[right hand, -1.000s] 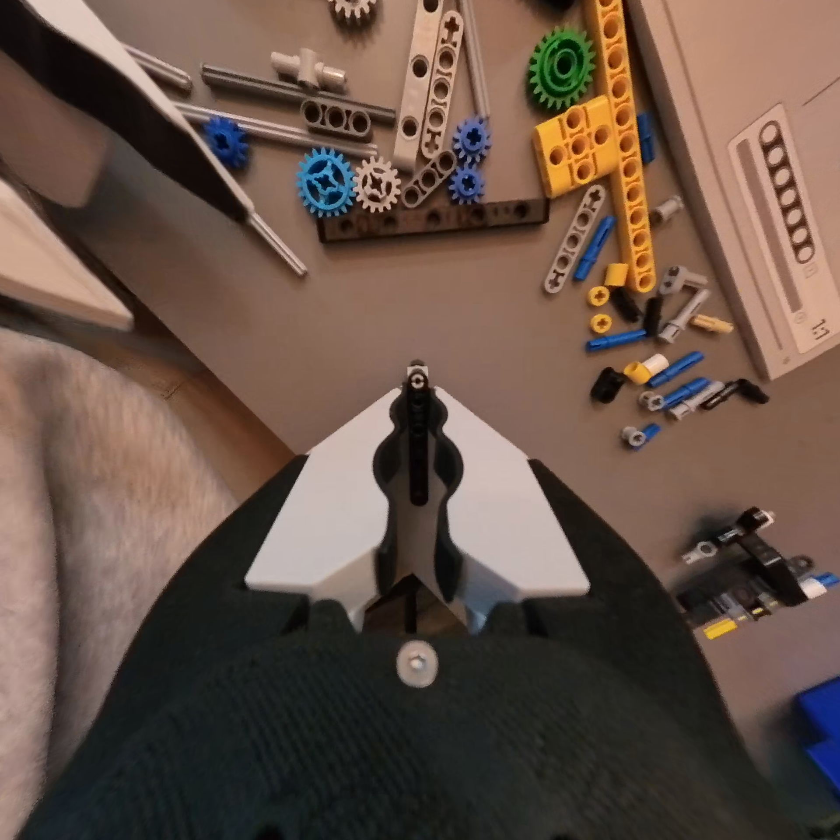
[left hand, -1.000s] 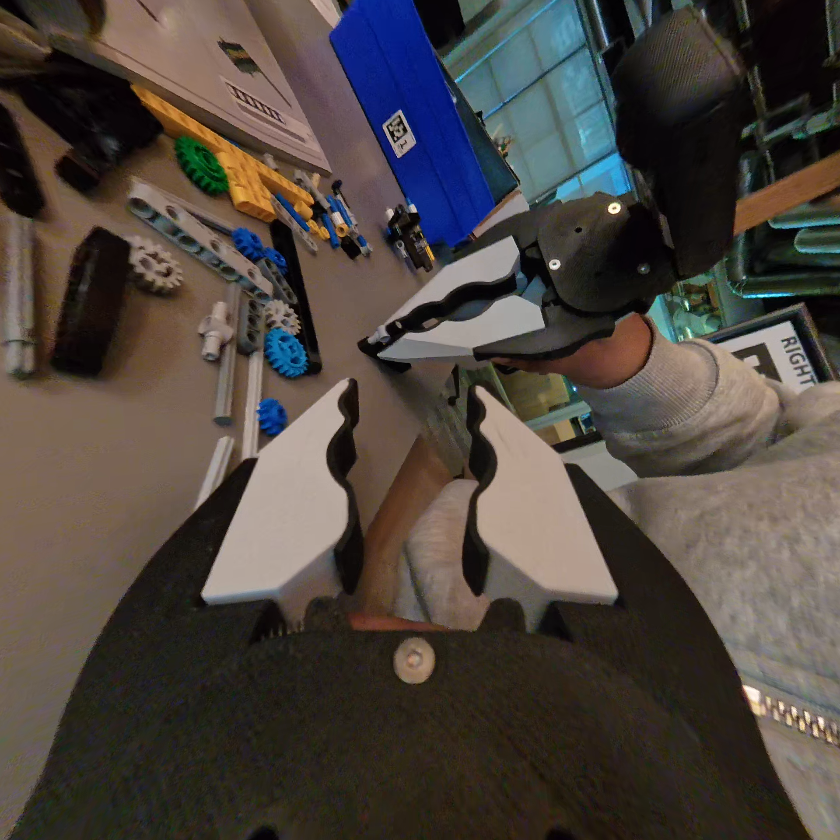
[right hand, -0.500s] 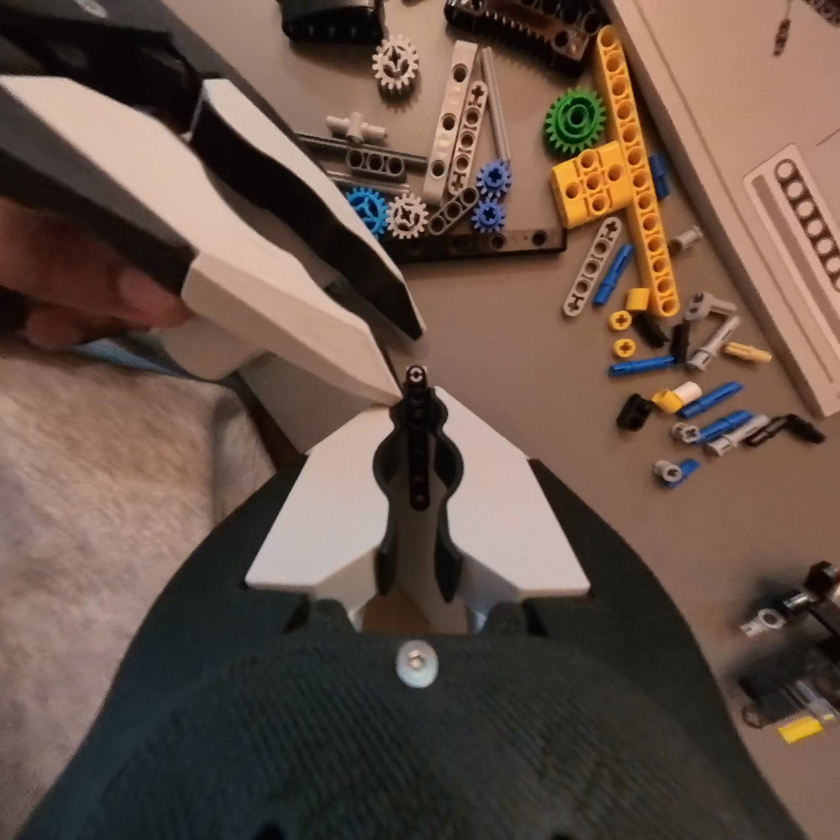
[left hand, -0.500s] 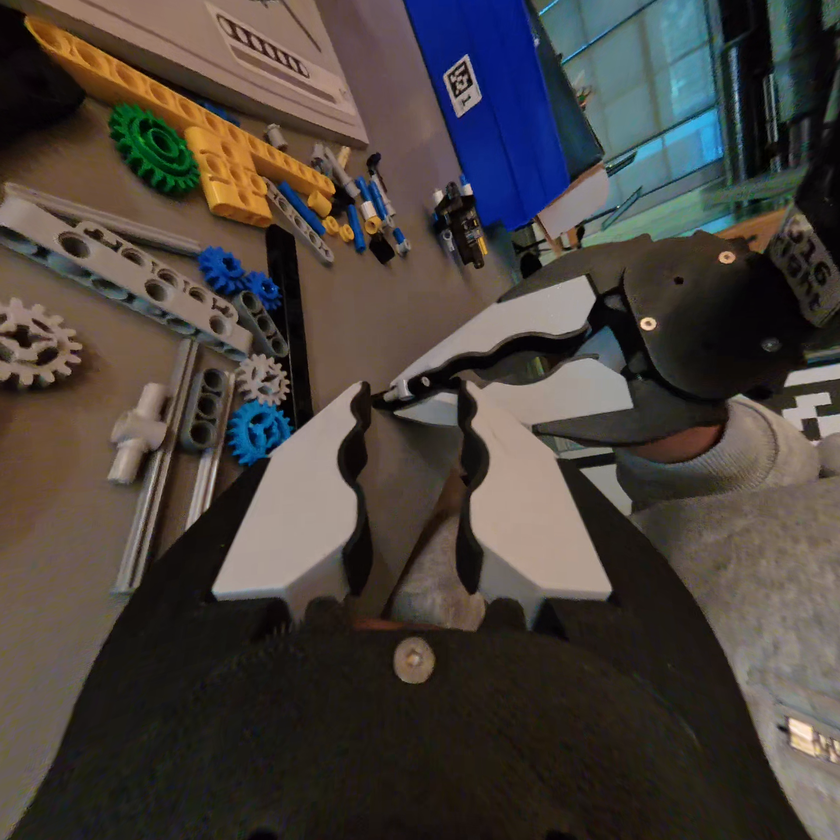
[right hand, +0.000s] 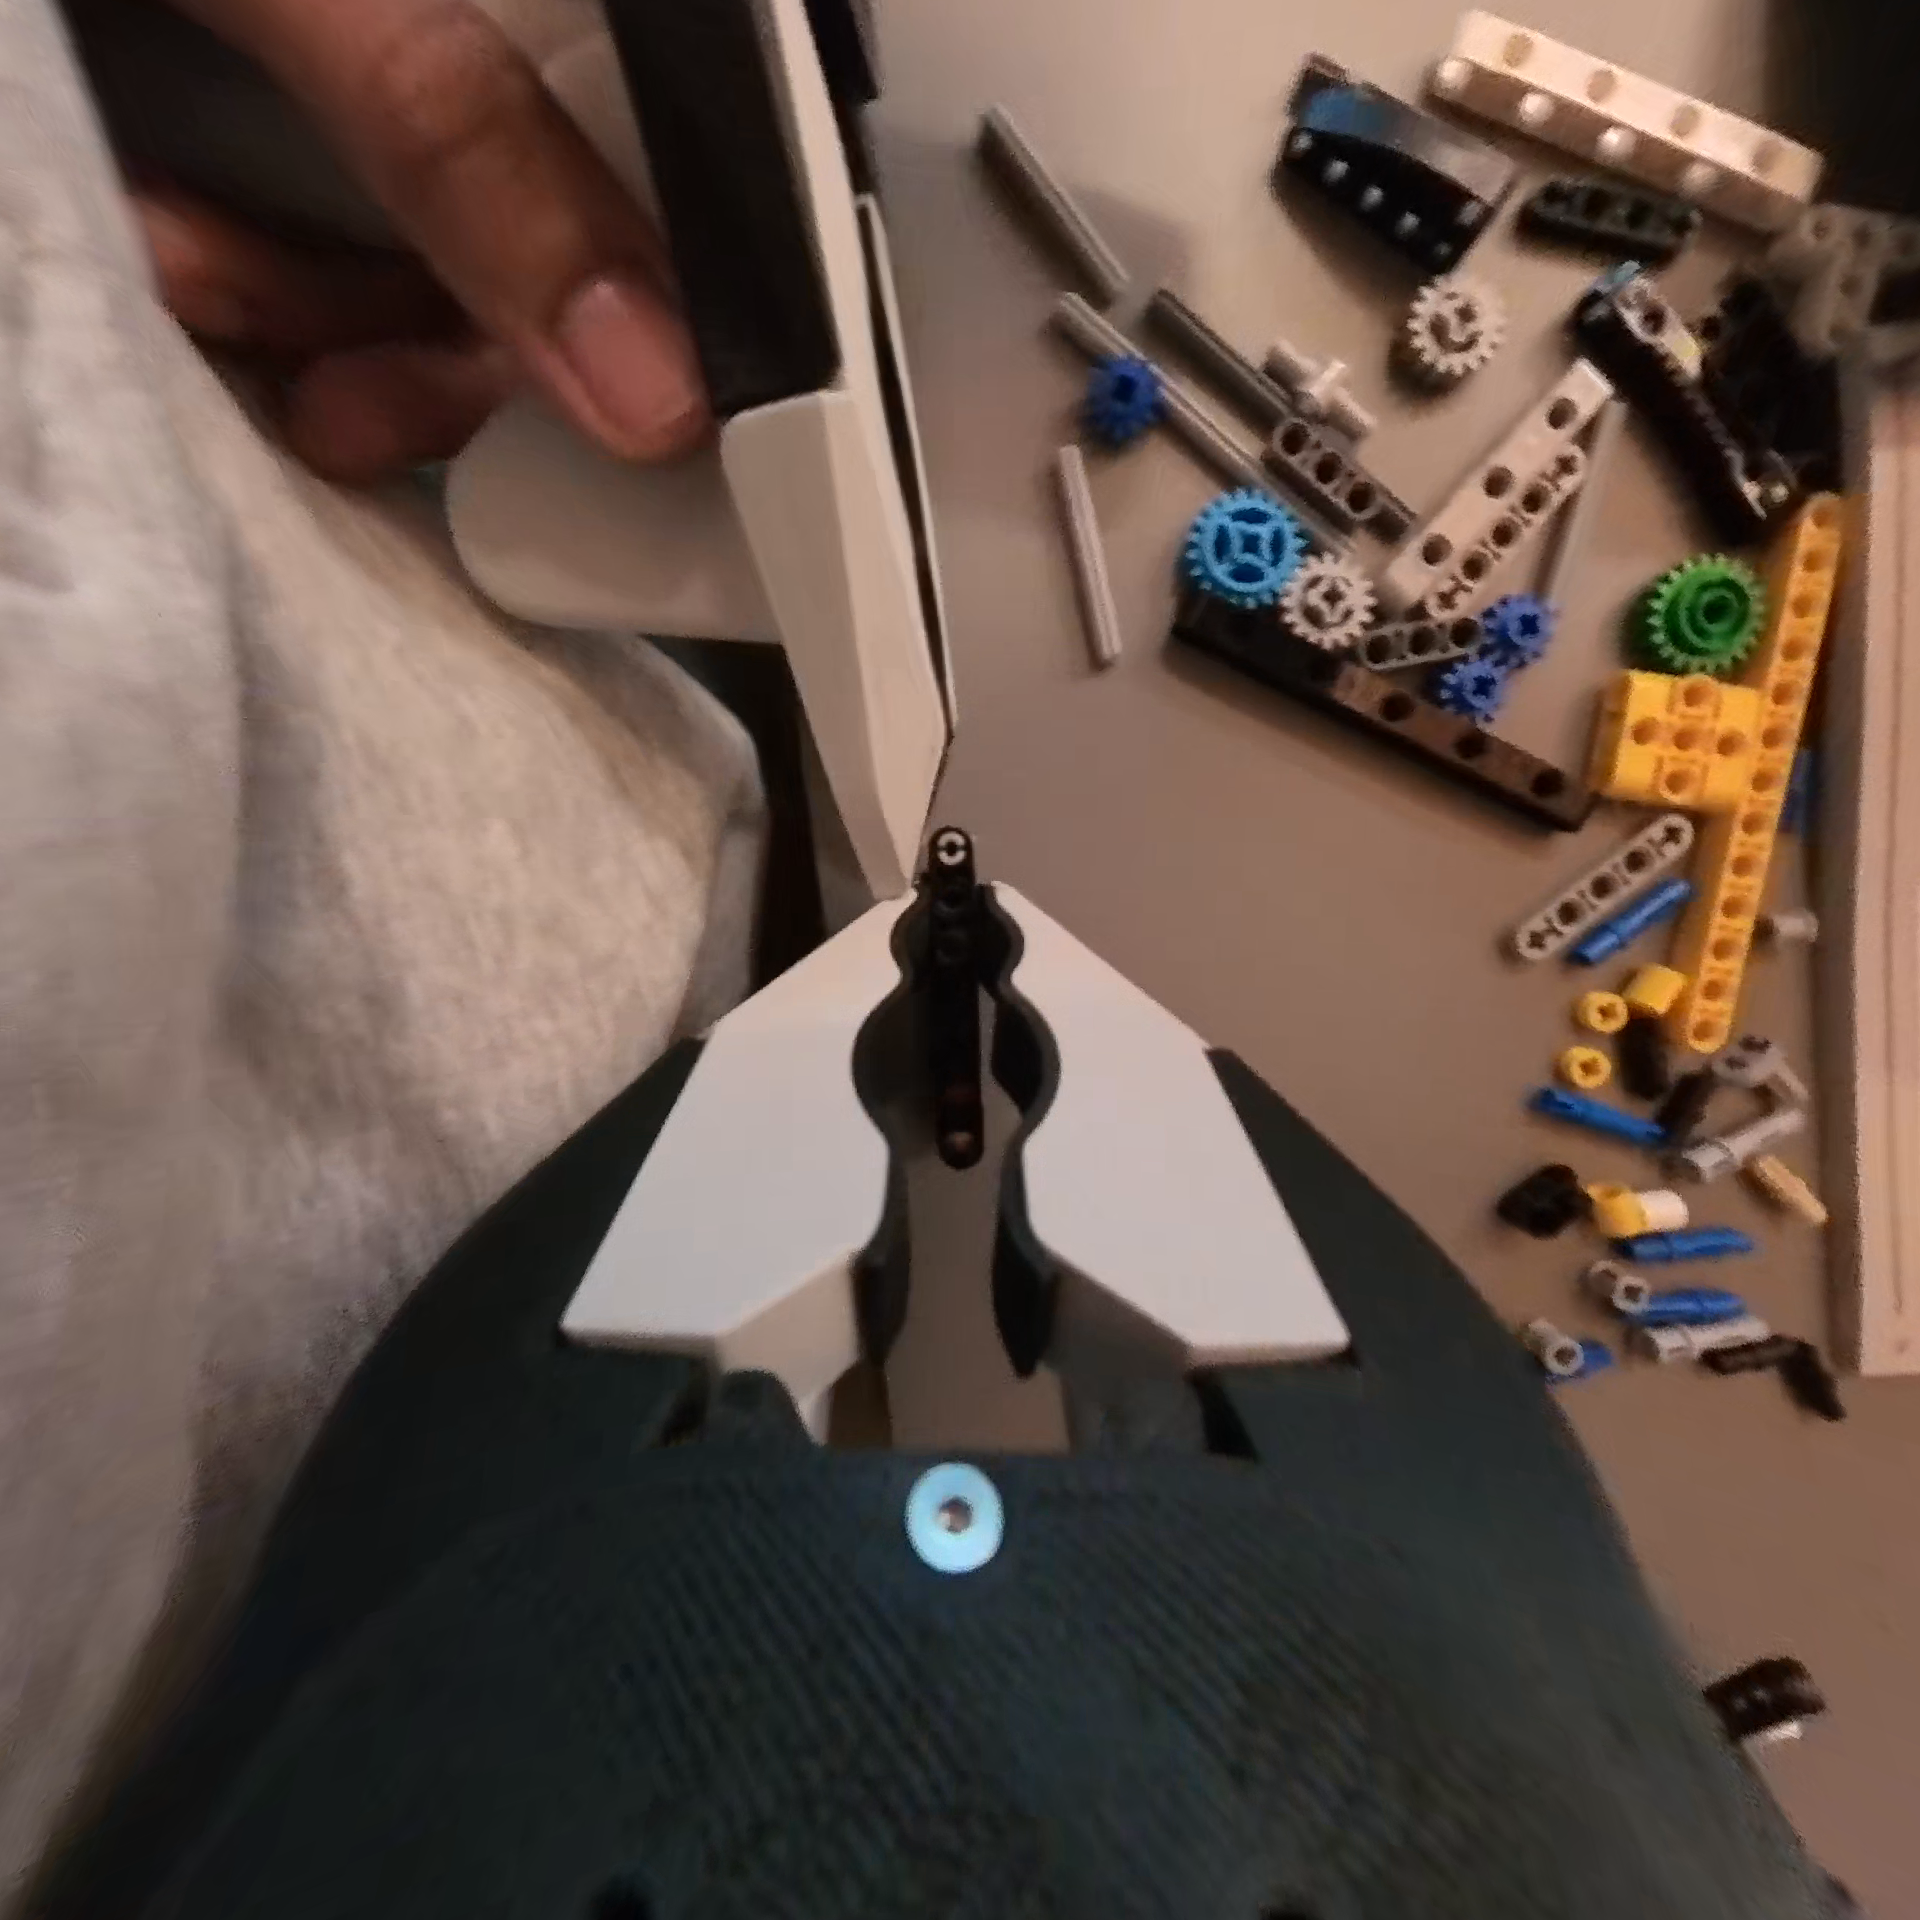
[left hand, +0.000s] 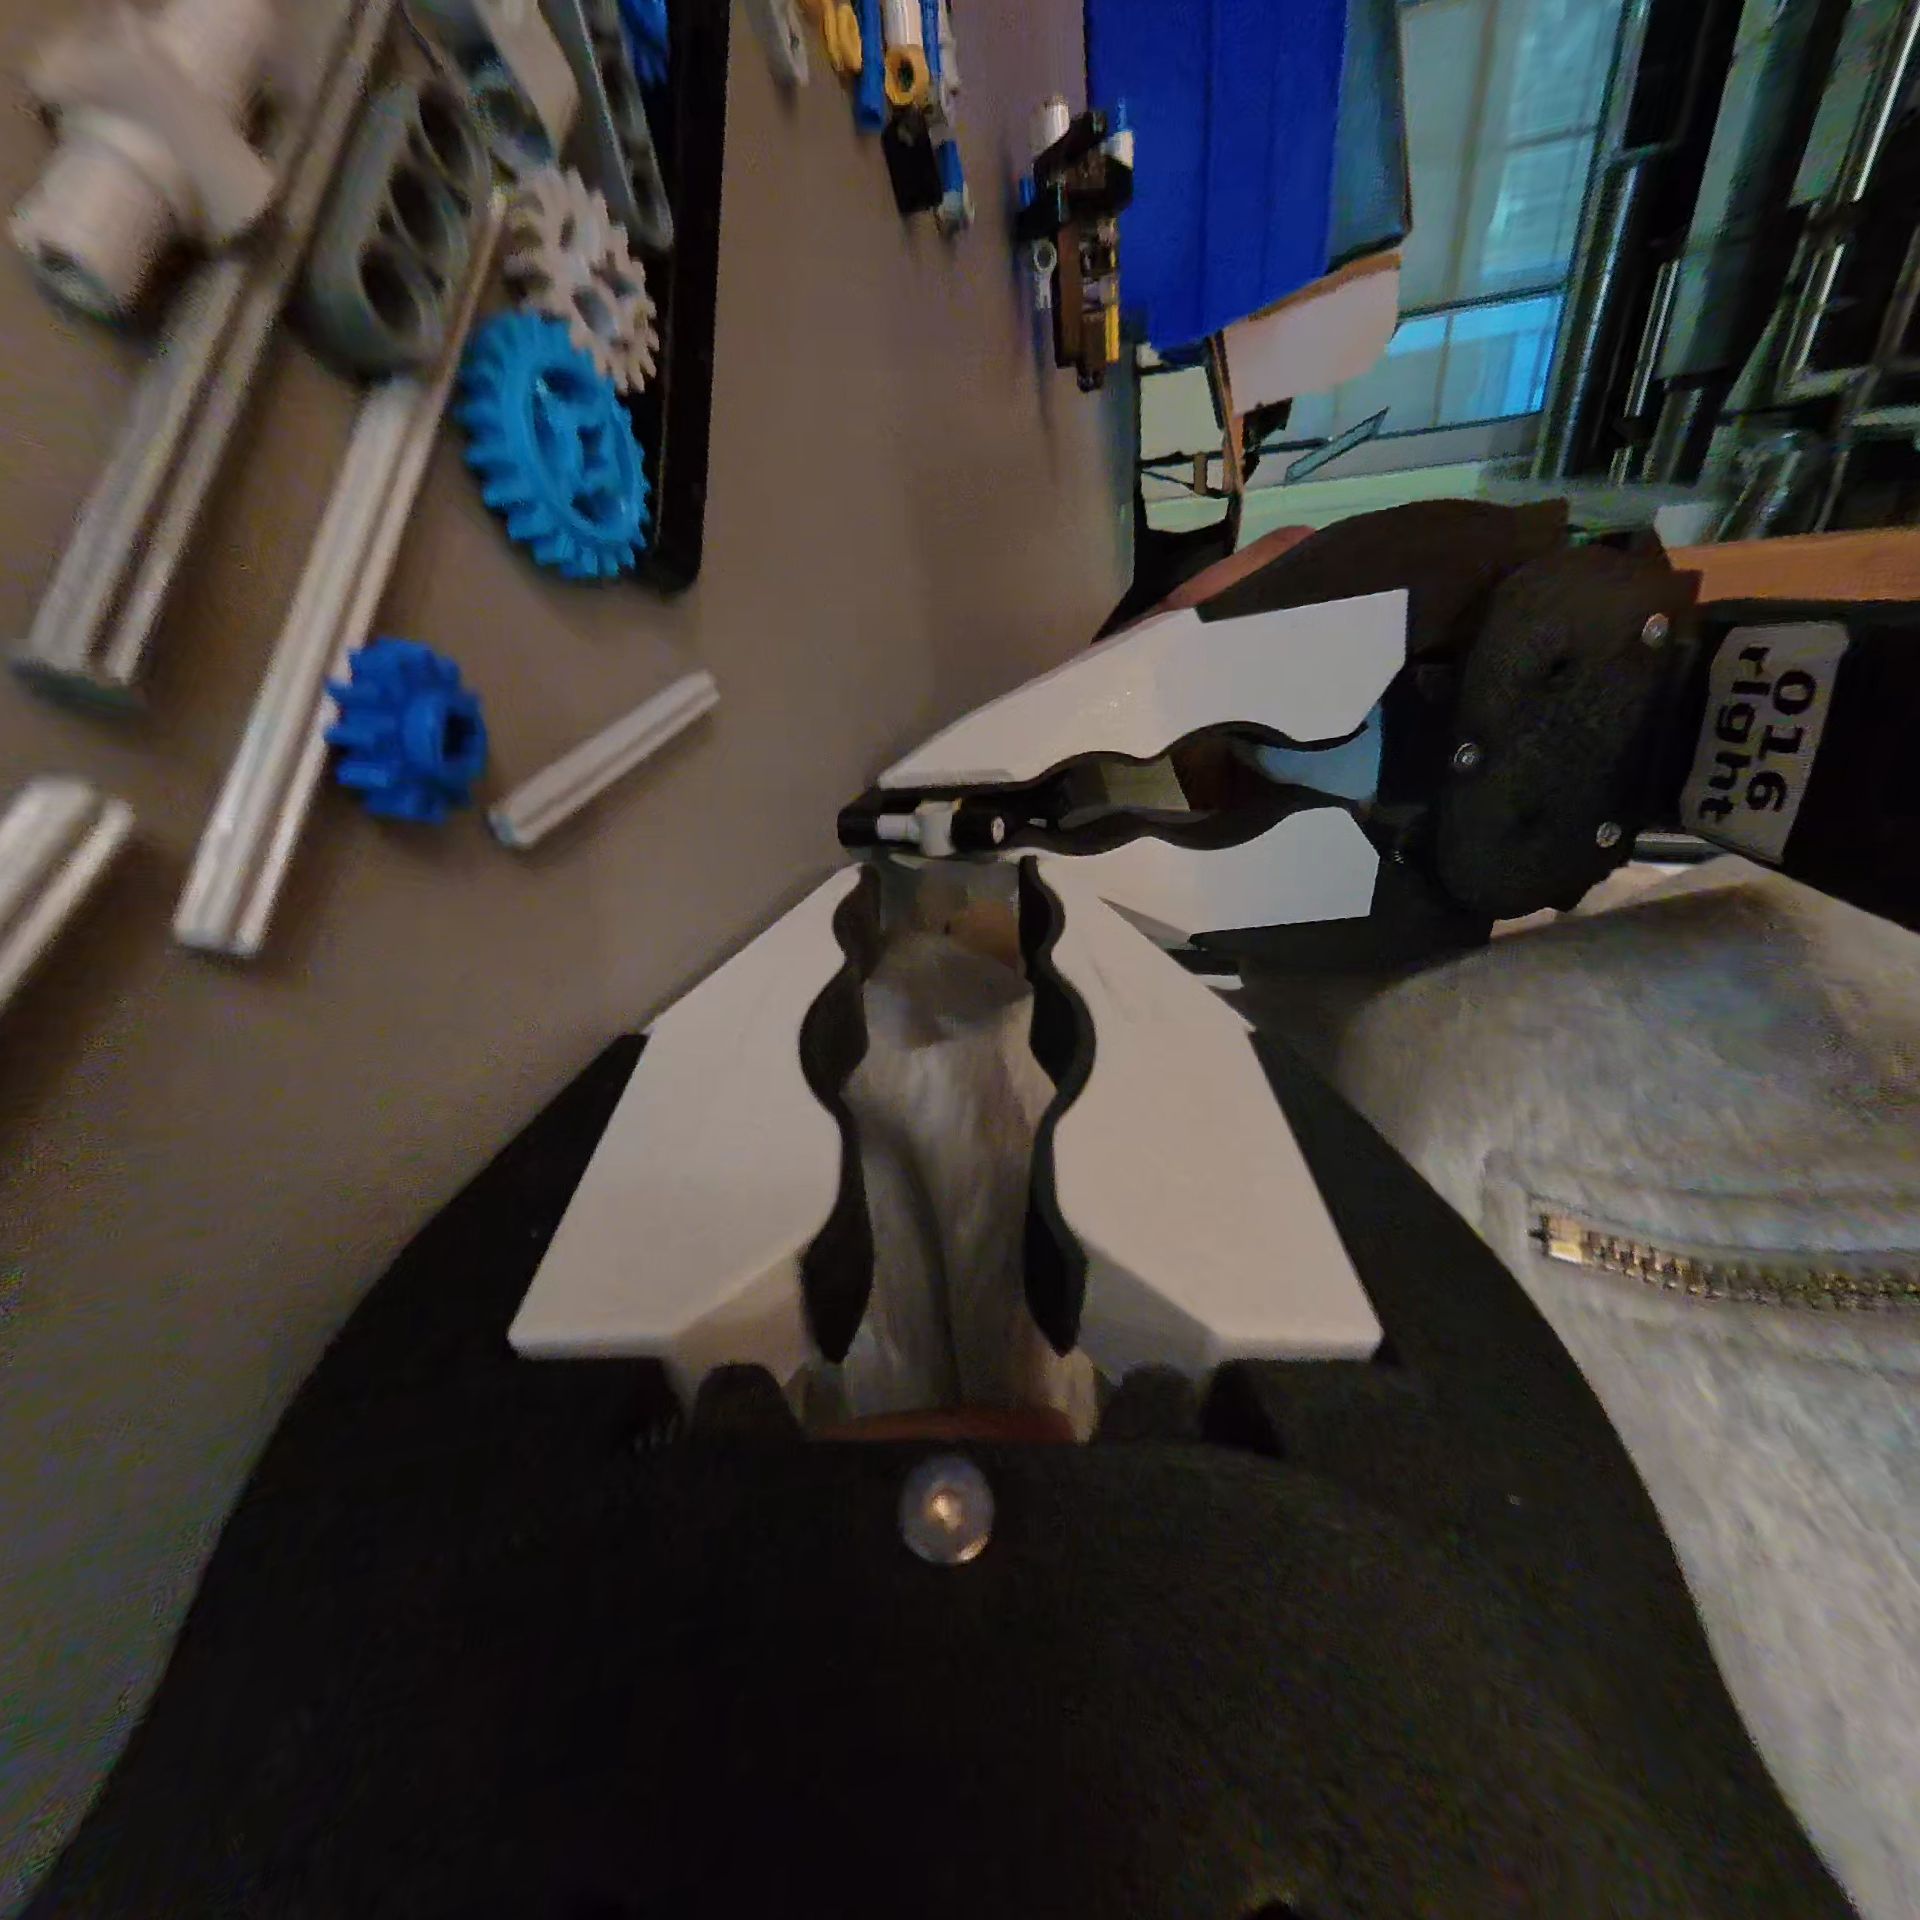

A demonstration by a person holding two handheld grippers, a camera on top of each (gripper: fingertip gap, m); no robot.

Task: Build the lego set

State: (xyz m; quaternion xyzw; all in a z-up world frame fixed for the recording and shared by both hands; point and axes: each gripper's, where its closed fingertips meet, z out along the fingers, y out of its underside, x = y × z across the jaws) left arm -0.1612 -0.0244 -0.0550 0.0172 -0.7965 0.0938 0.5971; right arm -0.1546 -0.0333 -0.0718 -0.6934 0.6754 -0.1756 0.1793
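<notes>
- A grey-brown table point(right hand: 1195, 935) carries loose lego parts from 12 to 3 o'clock in the right wrist view; windows point(left hand: 1475, 312) and a blue bin point(left hand: 1216, 156) fill the room behind.
- The right gripper point(right hand: 951, 883) is clamped on a thin black beam point(right hand: 954, 1029), whose tip pokes out at 12 o'clock.
- The left gripper point(left hand: 943, 883) has its jaws parted and empty, fingertips right under the beam's end.
- A light blue gear point(left hand: 551, 447) lies at 10 o'clock.
</notes>
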